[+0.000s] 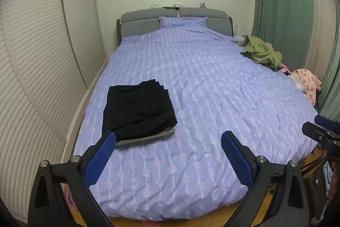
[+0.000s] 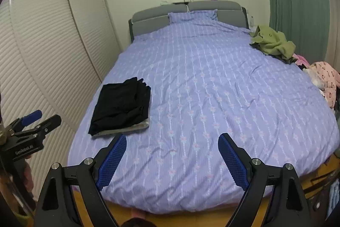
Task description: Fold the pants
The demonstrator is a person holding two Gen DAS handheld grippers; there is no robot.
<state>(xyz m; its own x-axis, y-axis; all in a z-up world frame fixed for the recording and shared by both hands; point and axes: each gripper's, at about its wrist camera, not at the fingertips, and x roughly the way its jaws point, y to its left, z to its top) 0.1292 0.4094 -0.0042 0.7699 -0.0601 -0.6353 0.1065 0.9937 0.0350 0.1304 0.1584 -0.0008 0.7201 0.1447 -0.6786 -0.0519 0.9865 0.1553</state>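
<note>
Left gripper (image 1: 169, 137) and right gripper (image 2: 172, 140): jaws spread wide, nothing held, both hovering over the near end of the bed (image 1: 212, 103). Black pants (image 1: 138, 110) lie folded flat, stacked on a grey garment (image 1: 148, 137), left side of the bed. Likely between items; next probably fetch from the clothes heap (image 2: 274, 44) far right.

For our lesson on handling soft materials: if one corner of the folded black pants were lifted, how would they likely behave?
The folded black pants would probably sag and unfold, since they are loose, creased layers. They look light: the purple bedspread barely dents beneath them. The grey garment underneath may well drag along.
</note>
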